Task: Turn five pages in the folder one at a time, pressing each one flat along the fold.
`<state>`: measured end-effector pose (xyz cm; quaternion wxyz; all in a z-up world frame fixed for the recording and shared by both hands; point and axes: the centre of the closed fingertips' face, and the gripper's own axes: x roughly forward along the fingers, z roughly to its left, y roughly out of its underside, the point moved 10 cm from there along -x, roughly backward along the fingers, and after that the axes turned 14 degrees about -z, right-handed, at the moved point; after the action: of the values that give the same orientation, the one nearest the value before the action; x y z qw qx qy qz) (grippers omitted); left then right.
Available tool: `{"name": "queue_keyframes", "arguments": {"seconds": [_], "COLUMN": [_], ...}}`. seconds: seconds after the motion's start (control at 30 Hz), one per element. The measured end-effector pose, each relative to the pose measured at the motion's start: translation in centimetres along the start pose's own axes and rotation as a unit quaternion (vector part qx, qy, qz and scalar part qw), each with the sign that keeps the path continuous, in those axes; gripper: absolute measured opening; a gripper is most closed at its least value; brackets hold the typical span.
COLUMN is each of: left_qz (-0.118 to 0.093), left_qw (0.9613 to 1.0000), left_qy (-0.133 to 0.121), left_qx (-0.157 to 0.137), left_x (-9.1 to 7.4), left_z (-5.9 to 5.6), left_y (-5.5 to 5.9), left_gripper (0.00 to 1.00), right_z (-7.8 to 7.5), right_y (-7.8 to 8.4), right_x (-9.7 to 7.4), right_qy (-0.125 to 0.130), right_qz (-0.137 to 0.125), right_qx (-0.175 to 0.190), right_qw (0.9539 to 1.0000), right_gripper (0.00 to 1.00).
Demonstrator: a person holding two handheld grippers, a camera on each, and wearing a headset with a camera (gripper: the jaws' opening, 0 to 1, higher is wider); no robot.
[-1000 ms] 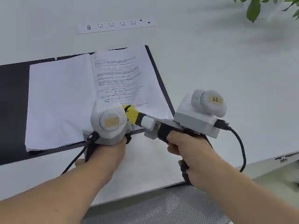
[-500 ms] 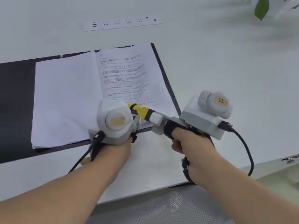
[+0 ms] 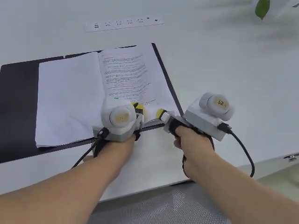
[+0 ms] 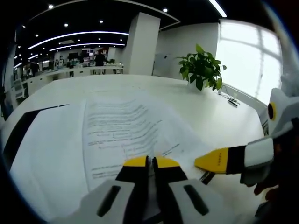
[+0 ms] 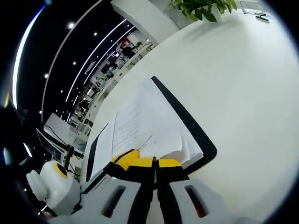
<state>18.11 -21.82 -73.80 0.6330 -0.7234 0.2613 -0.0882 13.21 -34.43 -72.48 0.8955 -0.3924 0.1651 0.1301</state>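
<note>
Pulled apart since a second ago: right gripper (image 3: 161, 113) off to the right of left gripper (image 3: 138, 108), tips no longer nearly touching. At far left, black folder (image 3: 18, 79) lying open on white table (image 3: 224, 60). Next, blank turned page (image 3: 70, 102), then printed page (image 3: 126, 74). At its near edge, left gripper with jaws pressed together. Further right, right gripper with jaws likewise together at the page stack's near right corner; cannot tell whether pinching a sheet. Probably the start of a page turn. Calls next for catching one sheet alone, carrying it leftward, then pressing along the fold.
</note>
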Motion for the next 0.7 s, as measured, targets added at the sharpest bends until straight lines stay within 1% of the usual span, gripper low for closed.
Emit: {"name": "queue_keyframes", "arguments": {"seconds": [0.03, 0.07, 0.13, 0.17, 0.2, 0.23, 0.27, 0.3, 0.37, 0.47, 0.53, 0.57, 0.63, 0.7], "left_qz": [0.005, 0.012, 0.028, 0.034, 0.043, 0.05, 0.064, 0.056, 0.045, 0.041, 0.038, 0.035, 0.033, 0.023], "left_qw": [0.9999, 0.9999, 0.9993, 0.999, 0.9982, 0.9972, 0.9963, 0.9969, 0.9983, 0.9988, 0.9989, 0.999, 0.9989, 0.9989], "left_qy": [0.0, 0.008, 0.021, 0.024, 0.023, 0.028, 0.034, 0.032, 0.033, 0.028, 0.025, 0.024, 0.026, 0.023], "left_qx": [-0.009, -0.007, -0.011, -0.019, -0.036, -0.048, -0.047, -0.044, -0.02, -0.005, 0.004, 0.015, 0.023, 0.035], "left_x": [0.0, -0.1, -0.4, -0.7, -1.1, -1.4, -1.8, -1.9, -2.9, -4.3, -5.1, -5.7, -6.7, -7.7], "left_z": [0.0, 0.0, 0.0, 0.1, 0.2, 0.3, 0.6, 1.0, 1.5, 2.4, 2.8, 3.1, 3.7, 4.2], "left_y": [-0.3, -0.5, -0.8, -1.1, -1.3, -1.5, -1.7, -1.9, -2.8, -4.0, -4.5, -5.0, -5.6, -6.5], "left_gripper": [0.04, 0.05, 0.11, 0.15, 0.2, 0.23, 0.24, 0.26, 0.26, 0.27, 0.28, 0.3, 0.3, 0.31], "right_z": [0.0, 0.1, 0.2, 0.4, 0.5, 0.6, 0.8, 1.0, 1.3, 2.0, 2.3, 2.7, 3.2, 3.8], "right_y": [0.0, -0.2, -0.3, -0.3, -0.5, -0.5, -0.7, -0.8, -1.0, -1.3, -1.4, -1.5, -1.6, -1.7], "right_x": [-0.1, -0.3, -0.4, -0.5, -0.7, -0.8, -0.9, -1.0, -1.2, -1.6, -1.9, -2.1, -2.3, -2.7], "right_qy": [0.0, 0.001, -0.005, -0.008, -0.01, -0.013, -0.014, -0.016, -0.022, -0.029, -0.033, -0.037, -0.044, -0.051], "right_qz": [-0.001, -0.002, -0.005, -0.006, -0.008, -0.01, -0.013, -0.016, -0.023, -0.031, -0.035, -0.038, -0.043, -0.047], "right_qx": [0.001, 0.003, 0.005, 0.002, -0.002, -0.001, 0.002, 0.005, 0.007, 0.012, 0.018, 0.02, 0.021, 0.024], "right_qw": [1.0, 1.0, 1.0, 0.9999, 0.9999, 0.9999, 0.9998, 0.9997, 0.9995, 0.999, 0.9987, 0.9984, 0.9978, 0.9973], "right_gripper": [0.0, 0.0, 0.0, 0.0, 0.0, 0.0, 0.0, 0.0, 0.0, 0.0, 0.0, 0.0, 0.0, 0.0]}}
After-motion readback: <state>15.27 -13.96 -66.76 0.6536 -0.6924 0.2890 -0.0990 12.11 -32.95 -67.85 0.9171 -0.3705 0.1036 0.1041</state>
